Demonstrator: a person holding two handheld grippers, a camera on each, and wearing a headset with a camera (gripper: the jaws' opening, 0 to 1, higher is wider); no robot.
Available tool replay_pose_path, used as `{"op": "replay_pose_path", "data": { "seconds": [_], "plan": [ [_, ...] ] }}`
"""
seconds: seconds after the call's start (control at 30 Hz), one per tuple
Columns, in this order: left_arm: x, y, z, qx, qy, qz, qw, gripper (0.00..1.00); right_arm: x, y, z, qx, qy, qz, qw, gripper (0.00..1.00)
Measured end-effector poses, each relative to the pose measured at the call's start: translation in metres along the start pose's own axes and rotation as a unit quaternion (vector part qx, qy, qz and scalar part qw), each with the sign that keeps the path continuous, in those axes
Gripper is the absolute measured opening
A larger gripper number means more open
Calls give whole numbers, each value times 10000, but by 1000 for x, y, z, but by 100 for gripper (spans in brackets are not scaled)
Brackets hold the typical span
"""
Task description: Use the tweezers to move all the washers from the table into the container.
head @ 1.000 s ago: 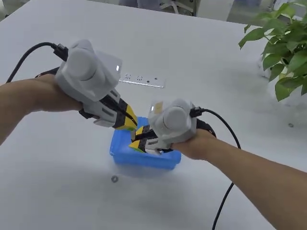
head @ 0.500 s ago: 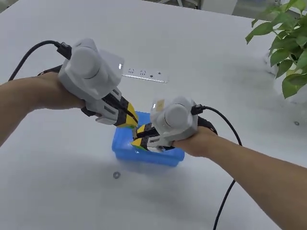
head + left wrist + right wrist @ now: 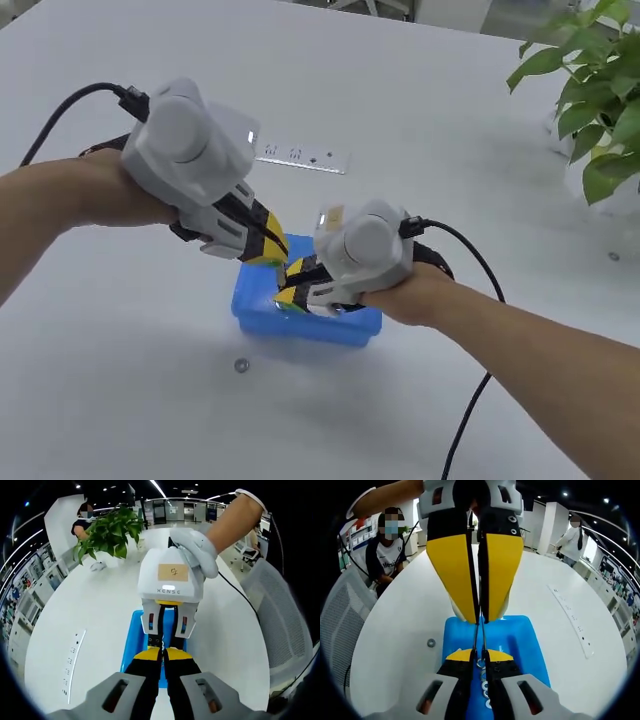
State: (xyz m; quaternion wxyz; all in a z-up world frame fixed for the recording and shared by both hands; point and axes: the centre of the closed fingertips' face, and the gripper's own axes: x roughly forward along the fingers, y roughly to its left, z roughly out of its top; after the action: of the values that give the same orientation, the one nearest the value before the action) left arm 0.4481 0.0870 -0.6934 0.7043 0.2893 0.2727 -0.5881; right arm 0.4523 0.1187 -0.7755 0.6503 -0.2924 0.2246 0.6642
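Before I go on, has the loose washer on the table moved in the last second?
No. The washer lies just off the same near corner of the blue container as before; only the camera shifted.

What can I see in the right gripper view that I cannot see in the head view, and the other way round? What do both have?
Right gripper view: the thin tweezers, clamped by the left gripper and running down between the jaws of the right gripper, and washers lying inside the blue container. Head view: the plant and a far washer on the table near it. Both: the container, one washer on the table beside it, and the power strip.
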Motion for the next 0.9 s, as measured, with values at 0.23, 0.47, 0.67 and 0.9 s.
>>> {"op": "replay_pose_path", "data": {
  "seconds": [0.23, 0.47, 0.67, 0.9],
  "plan": [
    [-8, -4, 8, 80, 2, 42, 10000, 6, -7, 2, 8, -38, -44, -68, 10000, 11],
    [-17, -9, 15, 137, -6, 79, 9999, 6, -15, 7, 17, -125, -75, -141, 9998, 11],
    [-25, -18, 19, 185, 16, 106, 9998, 6, -20, 15, 24, -157, -116, -172, 9997, 11],
    [-32, -27, 21, 225, 41, 107, 9997, 6, -23, 25, 32, -206, -162, -182, 9995, 11]
  ]
}}
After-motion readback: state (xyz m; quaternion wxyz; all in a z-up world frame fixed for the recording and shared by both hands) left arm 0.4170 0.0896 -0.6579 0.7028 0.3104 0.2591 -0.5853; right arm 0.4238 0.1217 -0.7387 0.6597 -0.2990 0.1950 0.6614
